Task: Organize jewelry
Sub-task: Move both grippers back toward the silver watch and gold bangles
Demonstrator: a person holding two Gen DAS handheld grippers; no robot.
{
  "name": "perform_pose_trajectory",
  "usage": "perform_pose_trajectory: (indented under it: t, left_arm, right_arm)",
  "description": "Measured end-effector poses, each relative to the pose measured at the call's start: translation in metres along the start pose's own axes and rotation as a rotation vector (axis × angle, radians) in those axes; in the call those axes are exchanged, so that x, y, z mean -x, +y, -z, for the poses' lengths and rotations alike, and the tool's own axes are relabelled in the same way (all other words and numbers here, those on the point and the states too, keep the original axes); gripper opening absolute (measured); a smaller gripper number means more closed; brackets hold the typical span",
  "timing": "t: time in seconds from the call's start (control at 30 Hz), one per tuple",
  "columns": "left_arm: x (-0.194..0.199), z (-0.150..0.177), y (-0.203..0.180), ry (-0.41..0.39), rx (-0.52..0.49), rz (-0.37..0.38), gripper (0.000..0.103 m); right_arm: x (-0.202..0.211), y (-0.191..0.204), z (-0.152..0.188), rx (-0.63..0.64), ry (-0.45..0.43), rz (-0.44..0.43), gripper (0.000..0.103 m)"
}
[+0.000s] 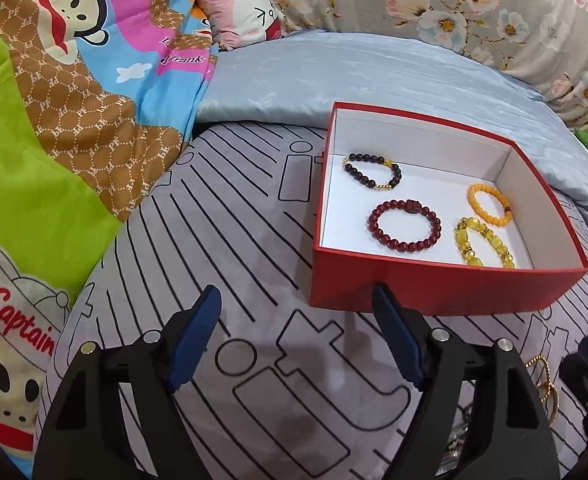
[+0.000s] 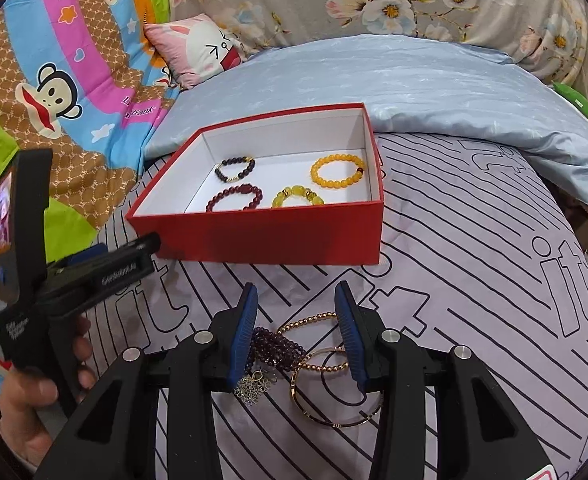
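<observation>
A red box (image 1: 433, 288) (image 2: 262, 236) with a white inside stands on the bed. It holds several bead bracelets: a dark one (image 1: 371, 171), a red one (image 1: 407, 227), an orange one (image 1: 489, 205) and a yellow one (image 1: 483, 246). My left gripper (image 1: 295, 336) is open and empty just before the box's near wall. My right gripper (image 2: 295, 332) is open over a loose pile: a purple bead bracelet (image 2: 276, 350), a gold bead chain (image 2: 309, 320), a gold bangle (image 2: 333, 396) and a small metal charm (image 2: 256, 386). The fingers stand either side of the pile, not closed on it.
The bed has a lilac sheet with black line print (image 2: 473, 280). A pale blue quilt (image 1: 353, 76) lies behind the box, a cartoon monkey blanket (image 1: 74, 100) to the left, a pink pillow (image 2: 198, 52) and a floral cover (image 2: 413, 0) at the back.
</observation>
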State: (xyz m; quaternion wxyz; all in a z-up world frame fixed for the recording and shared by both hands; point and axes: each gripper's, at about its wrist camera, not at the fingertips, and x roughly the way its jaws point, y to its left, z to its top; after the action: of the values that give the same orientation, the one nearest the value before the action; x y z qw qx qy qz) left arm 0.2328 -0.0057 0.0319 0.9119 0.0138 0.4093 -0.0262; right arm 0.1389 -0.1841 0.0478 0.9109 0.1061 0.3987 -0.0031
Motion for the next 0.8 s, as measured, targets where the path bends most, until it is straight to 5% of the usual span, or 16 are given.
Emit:
perform_pose_trajectory:
  t: [0.8]
  left_arm:
    - [0.057, 0.095, -0.014, 0.057, -0.054, 0.160, 0.072]
  right_arm:
    - [0.030, -0.033, 0.067, -0.044, 0.059, 0.044, 0.040]
